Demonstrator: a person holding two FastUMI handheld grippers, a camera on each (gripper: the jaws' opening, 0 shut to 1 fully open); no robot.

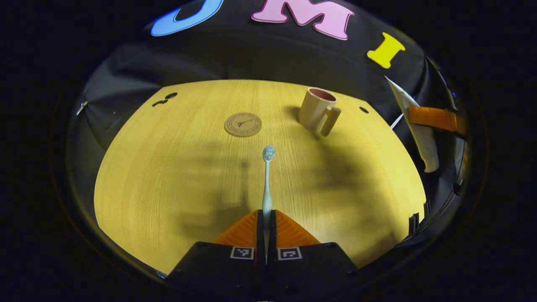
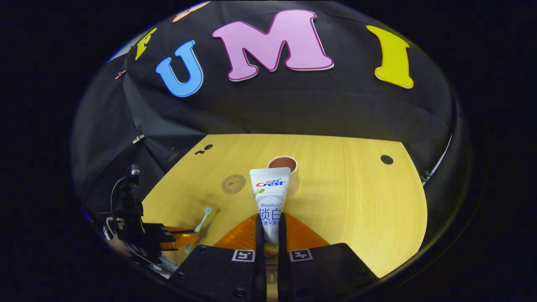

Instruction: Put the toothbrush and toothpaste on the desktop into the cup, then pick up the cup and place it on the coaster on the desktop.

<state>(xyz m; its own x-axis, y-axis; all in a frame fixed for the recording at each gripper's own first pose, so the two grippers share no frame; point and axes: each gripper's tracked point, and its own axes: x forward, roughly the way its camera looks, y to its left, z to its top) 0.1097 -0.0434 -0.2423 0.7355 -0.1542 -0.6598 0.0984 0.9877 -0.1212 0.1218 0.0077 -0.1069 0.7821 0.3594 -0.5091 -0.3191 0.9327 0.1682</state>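
Left gripper view: left claw (image 1: 266,222) pinched tight on the handle of the toothbrush (image 1: 267,184), orange fingers (image 1: 243,230) nearly meeting, brush sticking straight ahead with the bristle head out over the desk (image 1: 168,167). Lifted clear of the wood, judging by the shadow below. Beyond the brush head, coaster (image 1: 243,124) lying flat and bare toward the far edge; cup (image 1: 316,110) standing upright to its right, well apart from it, handle turned toward the camera, nothing visible inside. At the right rim, toothpaste (image 1: 415,126) hanging in the other claw's orange finger

Right gripper view: right claw (image 2: 270,228) clamped on the lower part of the toothpaste (image 2: 270,197), tube standing up between the fingers (image 2: 239,235) with its flat end uppermost. Directly behind the tube, the cup (image 2: 283,164), its opening partly covered by the tube; coaster (image 2: 233,183) just left of it. Far left, the left claw (image 2: 176,235) with the toothbrush (image 2: 201,220) in its grip, held low over the desk (image 2: 356,201)

Progress, as a judgement: both items picked up, neither in the cup yet. Left to do: drop brush and tube into the cup, free a claw, grasp the cup, carry it across and set it on the coaster. Roughly a third of the way through
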